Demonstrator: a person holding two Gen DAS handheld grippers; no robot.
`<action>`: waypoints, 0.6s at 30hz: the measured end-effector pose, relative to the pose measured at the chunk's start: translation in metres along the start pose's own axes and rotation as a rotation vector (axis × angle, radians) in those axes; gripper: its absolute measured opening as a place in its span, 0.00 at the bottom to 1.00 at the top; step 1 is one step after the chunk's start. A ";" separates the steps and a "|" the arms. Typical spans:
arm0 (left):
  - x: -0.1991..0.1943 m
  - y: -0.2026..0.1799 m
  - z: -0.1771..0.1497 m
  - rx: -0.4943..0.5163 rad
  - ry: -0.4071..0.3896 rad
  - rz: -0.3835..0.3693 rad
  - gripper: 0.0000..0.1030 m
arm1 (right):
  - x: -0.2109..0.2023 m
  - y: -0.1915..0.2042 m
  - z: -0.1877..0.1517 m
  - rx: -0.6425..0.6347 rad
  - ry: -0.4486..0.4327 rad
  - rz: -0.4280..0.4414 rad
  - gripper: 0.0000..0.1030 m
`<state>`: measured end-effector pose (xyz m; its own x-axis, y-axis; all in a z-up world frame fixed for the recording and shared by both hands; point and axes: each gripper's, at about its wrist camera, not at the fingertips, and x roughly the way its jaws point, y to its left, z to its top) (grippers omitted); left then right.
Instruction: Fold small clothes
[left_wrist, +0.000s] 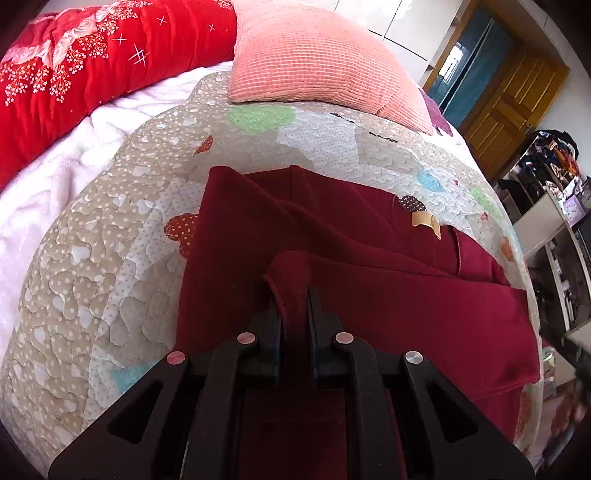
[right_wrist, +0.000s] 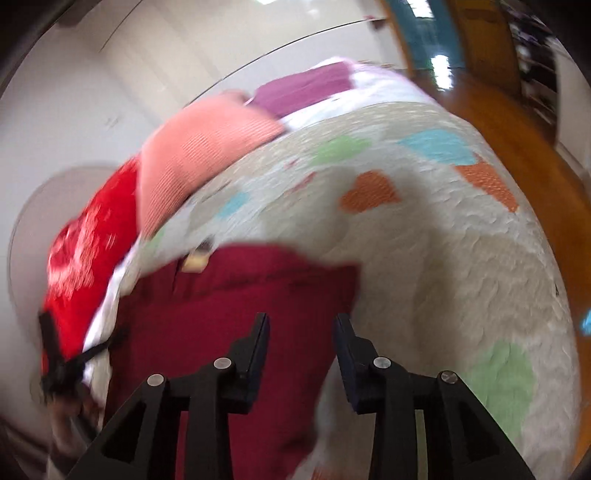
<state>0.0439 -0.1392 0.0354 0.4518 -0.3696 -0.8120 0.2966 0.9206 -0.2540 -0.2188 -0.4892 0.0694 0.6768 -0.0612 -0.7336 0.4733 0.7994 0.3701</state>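
Maroon garment (left_wrist: 369, 266) lies on the quilted bed (left_wrist: 110, 258), its near hem pinched tight in the left gripper (left_wrist: 293, 295) for folding over, while the right gripper (right_wrist: 301, 328) hovers with fingers spread, gripping nothing.

The dark red garment (left_wrist: 369, 280) is looking like soft matt knit; the quilt (left_wrist: 110, 258) is showing puckered stitched cotton; the floor (right_wrist: 517, 122) is gleaming as glossy wood.
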 end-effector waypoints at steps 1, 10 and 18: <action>-0.001 0.000 0.000 -0.001 -0.001 0.001 0.10 | -0.005 0.012 -0.009 -0.057 0.012 -0.026 0.33; -0.003 -0.002 -0.002 0.016 -0.006 0.007 0.10 | 0.023 0.040 -0.051 -0.323 0.107 -0.284 0.33; -0.004 -0.002 0.001 0.009 0.000 -0.005 0.10 | 0.002 0.019 -0.023 -0.159 -0.005 -0.172 0.39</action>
<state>0.0422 -0.1402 0.0393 0.4499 -0.3743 -0.8109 0.3061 0.9176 -0.2537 -0.2217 -0.4602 0.0618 0.5966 -0.2074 -0.7753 0.4874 0.8611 0.1447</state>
